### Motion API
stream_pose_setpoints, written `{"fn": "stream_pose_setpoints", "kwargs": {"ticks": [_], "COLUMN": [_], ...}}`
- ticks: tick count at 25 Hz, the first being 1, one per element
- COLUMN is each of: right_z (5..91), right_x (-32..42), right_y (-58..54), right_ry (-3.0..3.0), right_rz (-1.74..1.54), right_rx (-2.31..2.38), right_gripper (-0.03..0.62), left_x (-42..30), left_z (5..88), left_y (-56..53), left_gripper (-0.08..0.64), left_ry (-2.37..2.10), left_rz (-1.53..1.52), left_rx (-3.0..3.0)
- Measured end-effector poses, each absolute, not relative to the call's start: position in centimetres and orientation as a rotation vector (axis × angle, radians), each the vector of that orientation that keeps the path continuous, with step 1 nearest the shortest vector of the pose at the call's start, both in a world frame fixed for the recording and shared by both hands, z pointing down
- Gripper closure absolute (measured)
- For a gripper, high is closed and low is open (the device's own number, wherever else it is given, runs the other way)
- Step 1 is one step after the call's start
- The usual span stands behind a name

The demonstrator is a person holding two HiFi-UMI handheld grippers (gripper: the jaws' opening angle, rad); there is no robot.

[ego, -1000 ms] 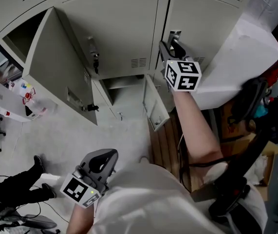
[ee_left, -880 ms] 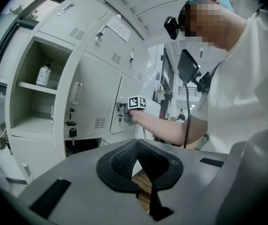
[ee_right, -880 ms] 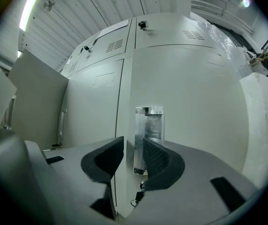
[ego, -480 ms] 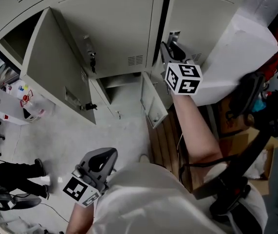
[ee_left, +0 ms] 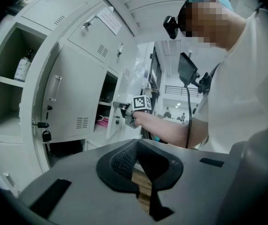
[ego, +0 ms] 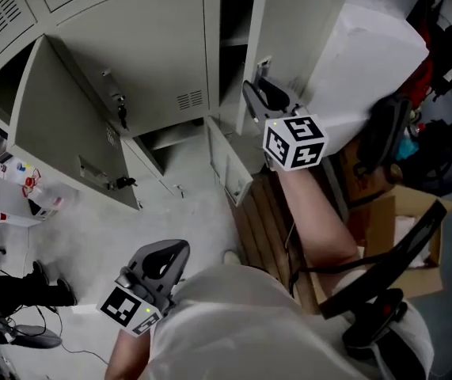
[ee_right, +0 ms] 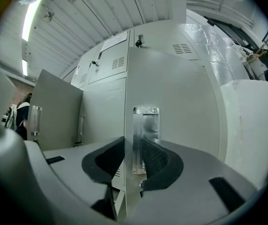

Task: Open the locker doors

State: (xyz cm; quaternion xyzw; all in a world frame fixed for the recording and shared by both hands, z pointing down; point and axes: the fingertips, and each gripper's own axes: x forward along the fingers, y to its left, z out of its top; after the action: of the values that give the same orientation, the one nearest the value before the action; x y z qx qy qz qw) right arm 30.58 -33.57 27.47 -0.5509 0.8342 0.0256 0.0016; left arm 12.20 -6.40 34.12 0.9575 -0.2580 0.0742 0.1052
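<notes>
My right gripper (ego: 256, 90) is shut on the clear handle (ee_right: 145, 135) at the edge of the right-hand locker door (ego: 297, 30). Its jaws have just been closing, and the door edge and handle stand between the pads (ee_right: 158, 157). That door (ee_right: 171, 107) stands partly open, with a dark gap beside it. The middle door (ego: 146, 62) is closed, its padlock hanging. My left gripper (ego: 180, 249) hangs low by my body, shut and holding nothing (ee_left: 136, 142). The left gripper view shows my right gripper (ee_left: 126, 110) at the door.
The far-left locker door (ego: 59, 125) stands wide open, and so does a small lower door (ego: 226, 169). A white board (ego: 368, 62) leans right of the lockers. A wooden pallet (ego: 261, 212), a cardboard box (ego: 384, 228) and a chair (ego: 384, 315) crowd the right. A person's legs (ego: 4, 291) show lower left.
The right-hand door has swung outward with my right gripper on its handle, and a dark gap has opened beside it. The left gripper has barely shifted.
</notes>
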Motion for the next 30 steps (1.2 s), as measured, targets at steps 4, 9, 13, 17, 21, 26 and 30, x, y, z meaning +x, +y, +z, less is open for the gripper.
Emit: {"fn": "stream_pose_setpoints", "kwargs": {"ticks": [4, 9, 13, 17, 21, 26, 30], "right_z": [27.6, 27.8, 27.7, 27.9, 27.9, 28.0, 28.0], "right_x": [31.6, 33.0, 34.4, 36.0, 37.7, 40.0, 42.0], "right_y": [-32.0, -30.2, -28.7, -27.3, -25.9, -24.4, -23.3], "right_ry": [2.663, 2.713, 2.739, 2.765, 2.782, 2.792, 2.794], "right_rz": [0.059, 0.039, 0.051, 0.041, 0.026, 0.027, 0.032], "right_rx": [-1.662, -1.574, -1.507, -1.464, -1.441, -1.457, -1.493], "right_gripper": [0.489, 0.489, 0.489, 0.489, 0.488, 0.486, 0.488], "left_x": [13.8, 15.6, 17.3, 19.2, 21.0, 23.4, 25.3], "left_z": [34.1, 34.0, 34.0, 34.1, 33.8, 34.1, 34.0], "left_y": [-6.5, -6.8, -7.0, -7.0, -7.1, -6.8, -6.7], "left_gripper": [0.549, 0.549, 0.549, 0.549, 0.549, 0.549, 0.549], "left_ry": [-0.702, -0.629, -0.579, -0.522, -0.473, -0.398, -0.339], "left_rz": [0.226, 0.232, 0.238, 0.247, 0.243, 0.256, 0.255], "left_rx": [2.845, 2.864, 2.879, 2.898, 2.92, 2.934, 2.955]}}
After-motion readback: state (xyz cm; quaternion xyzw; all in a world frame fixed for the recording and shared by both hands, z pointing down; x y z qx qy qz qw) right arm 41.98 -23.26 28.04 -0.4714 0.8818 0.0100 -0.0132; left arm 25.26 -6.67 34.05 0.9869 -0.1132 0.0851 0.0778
